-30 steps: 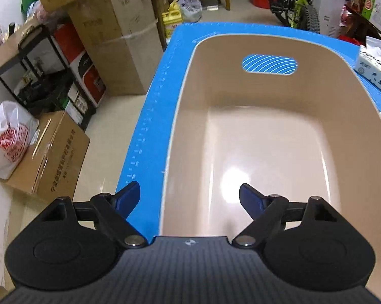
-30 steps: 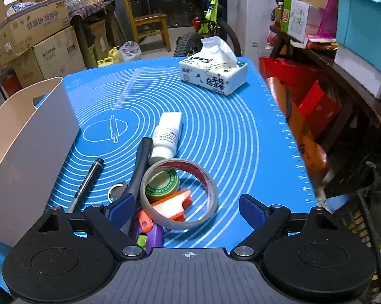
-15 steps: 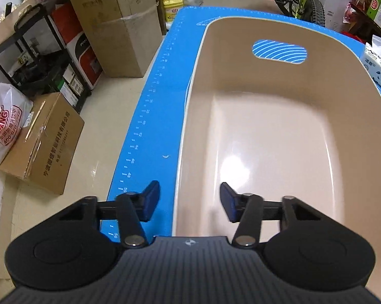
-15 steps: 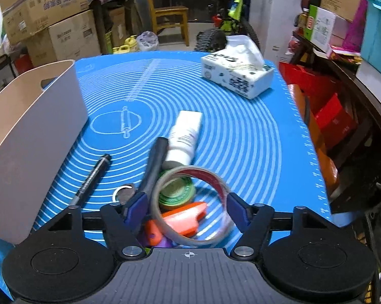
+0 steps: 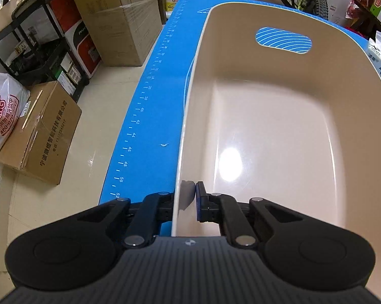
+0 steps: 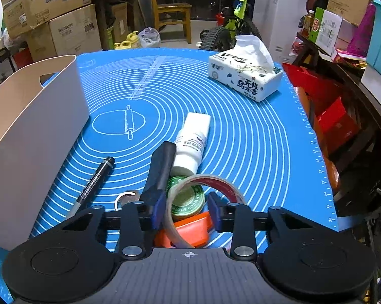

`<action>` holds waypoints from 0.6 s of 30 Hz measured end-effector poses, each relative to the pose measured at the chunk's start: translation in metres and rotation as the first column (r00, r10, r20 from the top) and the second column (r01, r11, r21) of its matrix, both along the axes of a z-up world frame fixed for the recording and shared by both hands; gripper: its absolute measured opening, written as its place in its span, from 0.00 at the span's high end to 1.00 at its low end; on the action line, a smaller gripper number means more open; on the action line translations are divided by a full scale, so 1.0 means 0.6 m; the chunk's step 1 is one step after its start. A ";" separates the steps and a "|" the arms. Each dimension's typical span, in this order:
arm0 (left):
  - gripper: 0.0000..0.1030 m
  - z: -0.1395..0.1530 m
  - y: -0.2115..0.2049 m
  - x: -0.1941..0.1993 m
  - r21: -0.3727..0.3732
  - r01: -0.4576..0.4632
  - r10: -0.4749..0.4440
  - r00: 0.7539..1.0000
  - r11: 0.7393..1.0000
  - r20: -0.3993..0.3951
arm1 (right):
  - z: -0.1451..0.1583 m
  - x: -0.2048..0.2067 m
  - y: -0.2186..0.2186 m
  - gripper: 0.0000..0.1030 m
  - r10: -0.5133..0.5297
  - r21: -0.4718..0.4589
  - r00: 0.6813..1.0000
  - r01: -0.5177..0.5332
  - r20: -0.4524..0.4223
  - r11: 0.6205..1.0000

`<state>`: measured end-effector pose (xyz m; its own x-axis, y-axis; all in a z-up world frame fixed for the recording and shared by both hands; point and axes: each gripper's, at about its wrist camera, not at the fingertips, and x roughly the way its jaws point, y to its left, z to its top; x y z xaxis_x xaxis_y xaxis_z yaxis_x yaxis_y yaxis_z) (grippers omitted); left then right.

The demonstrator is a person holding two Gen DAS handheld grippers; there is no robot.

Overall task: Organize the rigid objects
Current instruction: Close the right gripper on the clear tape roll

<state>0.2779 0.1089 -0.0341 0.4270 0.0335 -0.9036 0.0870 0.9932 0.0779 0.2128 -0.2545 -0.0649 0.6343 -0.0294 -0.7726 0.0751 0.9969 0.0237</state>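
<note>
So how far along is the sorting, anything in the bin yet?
Nothing is sorted: the beige bin is empty. The left gripper is clamped on its rim. The right gripper has been closing around the tape roll. The marker, white bottle, green tin and orange item still wait.

The bin [image 6: 30, 136] sits left of the tape roll [image 6: 205, 197] on the mat [image 6: 254, 152]. Behind the roll lies the bottle [image 6: 193, 141], the marker [image 6: 94, 182] to its left. The tissue pack [image 6: 243, 76] stands far behind it.
</note>
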 end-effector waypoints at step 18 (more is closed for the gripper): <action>0.90 0.003 0.006 -0.002 -0.020 -0.006 0.006 1.000 1.000 0.007 | 0.000 0.023 0.010 0.82 -0.063 0.045 0.996 0.066 -0.055 0.997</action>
